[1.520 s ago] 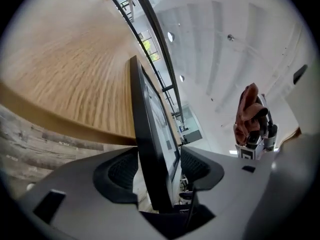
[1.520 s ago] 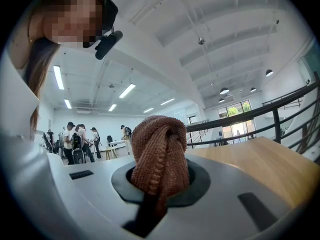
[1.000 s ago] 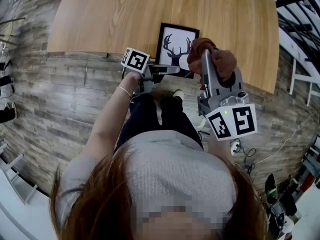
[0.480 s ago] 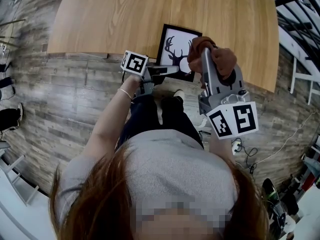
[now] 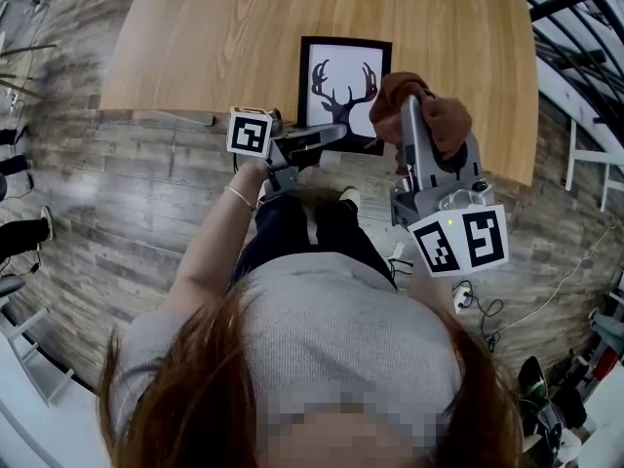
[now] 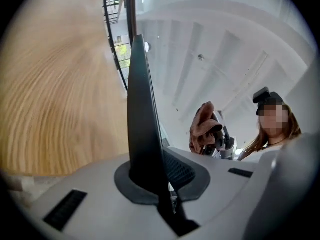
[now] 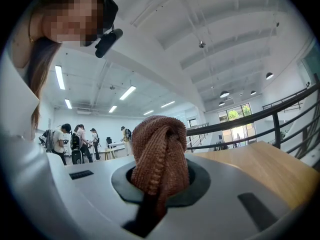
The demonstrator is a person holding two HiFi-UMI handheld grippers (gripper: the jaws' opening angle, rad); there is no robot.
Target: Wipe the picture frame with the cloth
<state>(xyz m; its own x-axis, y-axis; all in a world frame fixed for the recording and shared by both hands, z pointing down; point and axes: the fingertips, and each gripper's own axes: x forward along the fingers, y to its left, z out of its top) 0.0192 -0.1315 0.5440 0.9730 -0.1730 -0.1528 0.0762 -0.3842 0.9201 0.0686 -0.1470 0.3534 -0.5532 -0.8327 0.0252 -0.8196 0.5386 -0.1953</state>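
Note:
A black picture frame [image 5: 343, 84] with a deer-antler print stands raised over the wooden table's [image 5: 195, 37] near edge. My left gripper [image 5: 328, 136] is shut on its lower edge; its jaws have just been closing with the frame between them. In the left gripper view the frame [image 6: 142, 109] shows edge-on, pinched between the jaws. My right gripper [image 5: 411, 105] is shut on a bunched brown cloth [image 5: 444, 120], just right of the frame. The cloth [image 7: 160, 154] fills the right gripper view's jaw gap and also shows in the left gripper view [image 6: 202, 128].
The person stands at the table's front edge [image 5: 156, 115] over a plank floor [image 5: 117, 203]. A cable [image 5: 526, 305] lies on the floor at right. Several people [image 7: 75, 139] stand far off in the right gripper view, beside a dark railing [image 7: 250, 121].
The left gripper's jaws closed on the frame's lower edge and lifted it; the frame now stands higher and squarer in the head view. The right gripper with the cloth rose slightly.

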